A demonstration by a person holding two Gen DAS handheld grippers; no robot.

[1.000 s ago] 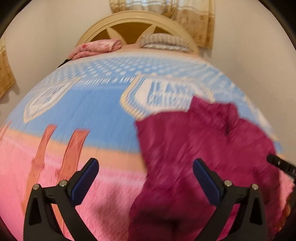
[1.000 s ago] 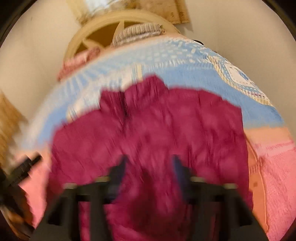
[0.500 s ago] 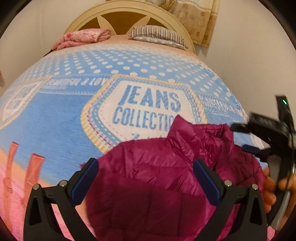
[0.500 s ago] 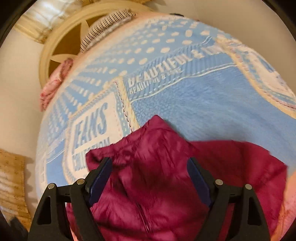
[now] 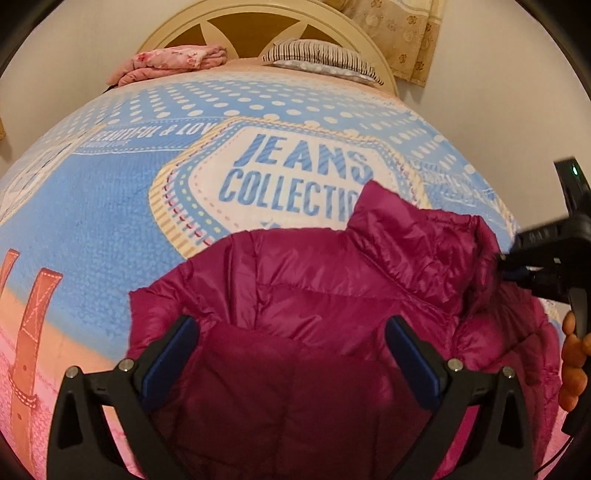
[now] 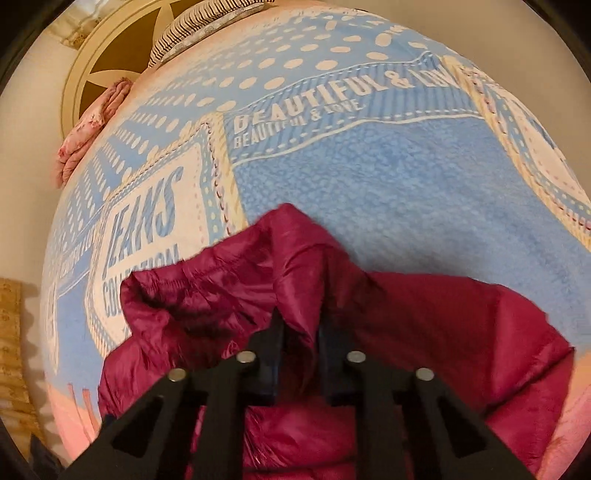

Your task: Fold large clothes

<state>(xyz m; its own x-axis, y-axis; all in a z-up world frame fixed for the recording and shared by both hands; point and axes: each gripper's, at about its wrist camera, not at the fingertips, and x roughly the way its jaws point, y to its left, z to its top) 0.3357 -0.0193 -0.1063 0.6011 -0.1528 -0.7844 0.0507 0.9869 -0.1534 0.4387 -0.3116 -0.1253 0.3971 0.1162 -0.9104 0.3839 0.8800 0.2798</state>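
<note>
Right wrist view, right gripper [image 6: 301, 328] closing on jacket [image 6: 424, 317] fold

Blue printed bedspread [image 5: 110, 206], striped pillow [image 5: 317, 55] against cream headboard [image 5: 258, 14].

Left gripper [image 5: 291, 354]: jaws stood wide apart, angled downward, pads clear of any contact. Right gripper [image 6: 301, 332]: jaws were closing, fabric pinched between them, pointed steeply down; fingers [image 5: 572, 365] wrapped its handle.

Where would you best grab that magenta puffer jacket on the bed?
Probably at the collar: it stands up in a thin ridge off the puffer jacket, so fingers can straddle it from above. The right gripper is closing there.
</note>
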